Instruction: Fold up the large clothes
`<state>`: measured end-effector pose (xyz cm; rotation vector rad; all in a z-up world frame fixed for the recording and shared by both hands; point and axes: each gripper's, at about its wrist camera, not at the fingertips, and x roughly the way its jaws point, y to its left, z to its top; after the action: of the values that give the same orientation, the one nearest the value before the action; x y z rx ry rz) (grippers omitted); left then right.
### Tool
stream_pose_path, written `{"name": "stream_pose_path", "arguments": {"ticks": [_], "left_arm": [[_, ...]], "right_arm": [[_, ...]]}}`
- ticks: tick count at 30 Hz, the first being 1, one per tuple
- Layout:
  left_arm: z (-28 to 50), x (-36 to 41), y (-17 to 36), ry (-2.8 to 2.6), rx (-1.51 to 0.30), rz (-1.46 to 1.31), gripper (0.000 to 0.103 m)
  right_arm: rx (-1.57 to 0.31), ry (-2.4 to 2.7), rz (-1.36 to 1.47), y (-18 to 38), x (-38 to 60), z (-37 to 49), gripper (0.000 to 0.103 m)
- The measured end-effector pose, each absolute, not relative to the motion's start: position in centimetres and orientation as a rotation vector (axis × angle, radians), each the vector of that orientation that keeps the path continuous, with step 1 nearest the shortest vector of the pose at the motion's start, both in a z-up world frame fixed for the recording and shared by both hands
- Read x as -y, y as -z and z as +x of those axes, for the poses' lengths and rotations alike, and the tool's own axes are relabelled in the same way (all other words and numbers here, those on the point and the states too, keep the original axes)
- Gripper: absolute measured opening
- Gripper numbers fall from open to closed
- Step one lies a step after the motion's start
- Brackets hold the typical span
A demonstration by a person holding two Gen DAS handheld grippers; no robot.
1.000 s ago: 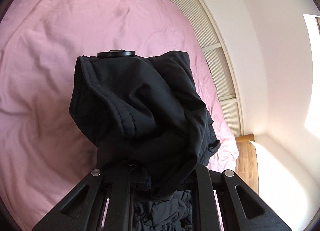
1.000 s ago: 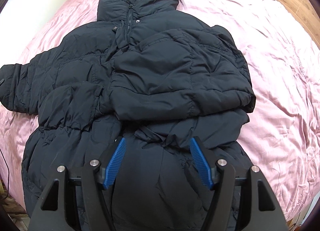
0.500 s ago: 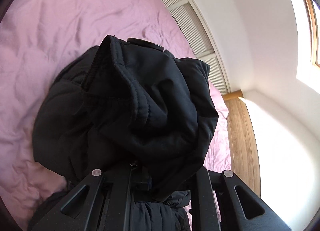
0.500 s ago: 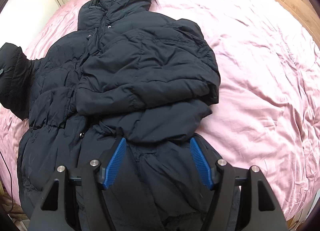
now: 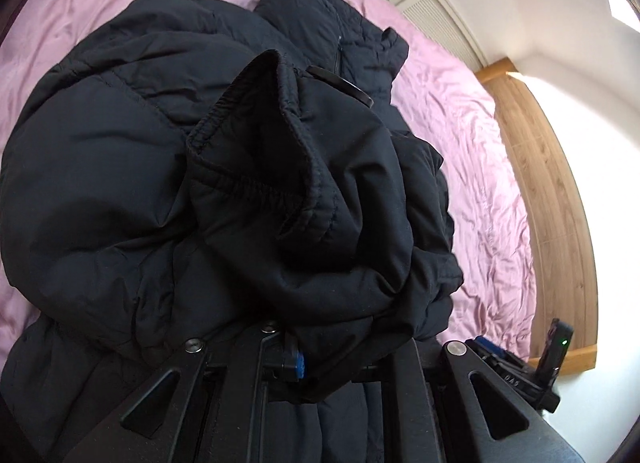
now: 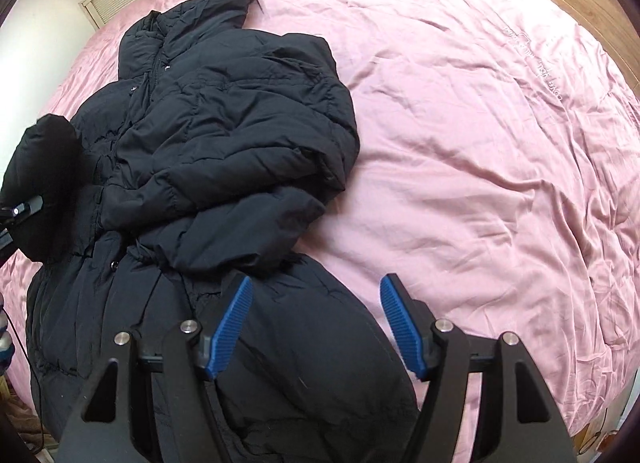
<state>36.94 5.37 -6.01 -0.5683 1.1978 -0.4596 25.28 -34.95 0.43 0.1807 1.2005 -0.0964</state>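
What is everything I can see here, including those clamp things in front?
Puffer jacket: one, black, spread on the bed, one sleeve folded across its front.
Sleeve cuff: one, black, lifted above the jacket in the left clamp.
Bedcover: one, pink, wrinkled, under the jacket.
Louvred panels: pale cream, on the wall past the bed.
Floor: wood, beside the bed.
Left hand-held gripper: one, black, shut on the sleeve cuff.
Right hand-held gripper: one, black with blue pads, open, above the jacket's hem.

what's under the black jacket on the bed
Pink bedding shows all round the black jacket, which lies on it. What is directly beneath the jacket is covered. One sleeve is lifted in the left gripper.
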Motion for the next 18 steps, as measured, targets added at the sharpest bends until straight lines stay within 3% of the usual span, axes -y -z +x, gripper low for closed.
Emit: {"name": "stream_pose_path", "arguments": {"ticks": [6,14,18], "left_arm": [[34.5,-5.1,8.5,0.476,-1.239,-0.568,0.021],[33.8,-4.1,7.8,0.548,-1.258,-0.585,0.051],[32.4,-3.7,7.2,0.606,-1.281,-0.578,0.055]], "right_arm": [[-1.209,0.098,0.182,0.0,35.5,25.0,0.066],[-1.208,0.088,0.175,-0.1,34.8,25.5,0.066],[-1.199,0.078,0.162,-0.7,33.7,26.0,0.066]]}}
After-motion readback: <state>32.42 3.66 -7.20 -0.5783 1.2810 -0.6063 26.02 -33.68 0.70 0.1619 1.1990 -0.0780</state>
